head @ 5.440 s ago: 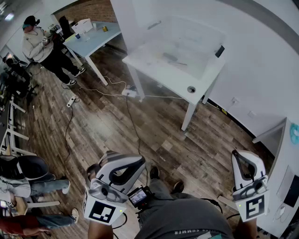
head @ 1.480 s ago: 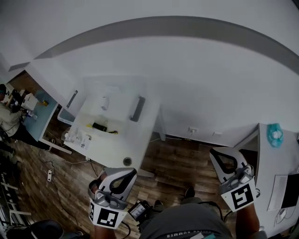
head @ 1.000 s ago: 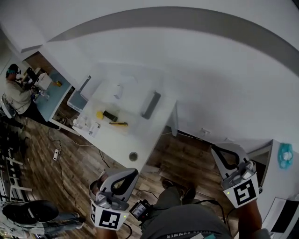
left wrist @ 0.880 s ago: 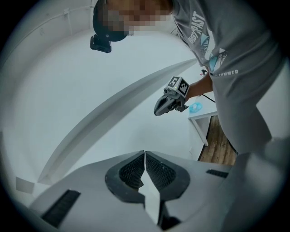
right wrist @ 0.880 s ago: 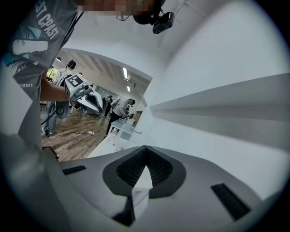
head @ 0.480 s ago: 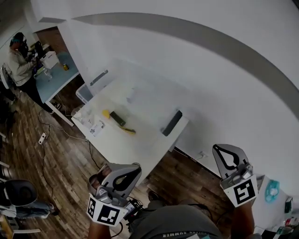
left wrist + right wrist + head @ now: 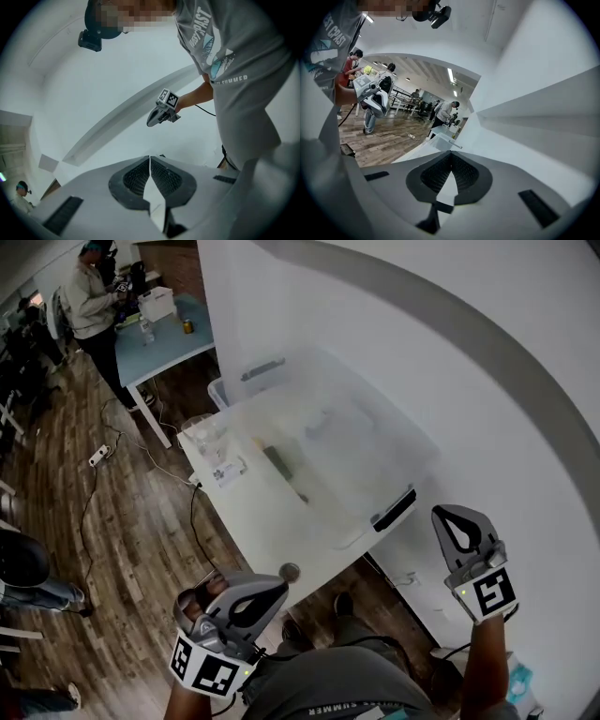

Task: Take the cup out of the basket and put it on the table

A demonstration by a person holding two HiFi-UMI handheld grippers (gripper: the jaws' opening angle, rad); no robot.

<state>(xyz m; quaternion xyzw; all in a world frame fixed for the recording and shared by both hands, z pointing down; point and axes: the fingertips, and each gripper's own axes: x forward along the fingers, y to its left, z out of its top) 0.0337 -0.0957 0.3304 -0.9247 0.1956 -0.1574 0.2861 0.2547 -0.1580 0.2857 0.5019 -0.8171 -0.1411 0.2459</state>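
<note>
Brown wood-plank floor [image 7: 103,549] surrounds a smooth white counter [image 7: 258,521] set against a plain white wall [image 7: 525,381]. On it sits the basket [image 7: 384,460], a cloudy translucent plastic tub with black clip handles [image 7: 394,509]. I see blurred shapes inside, one dark and oblong, and I cannot tell which is the cup. My left gripper [image 7: 277,589] and right gripper [image 7: 450,516] are held in the air, apart from the basket, grey jaws pressed together on nothing. A person [image 7: 94,296] stands by a second, pale blue counter [image 7: 164,329] beyond.
</note>
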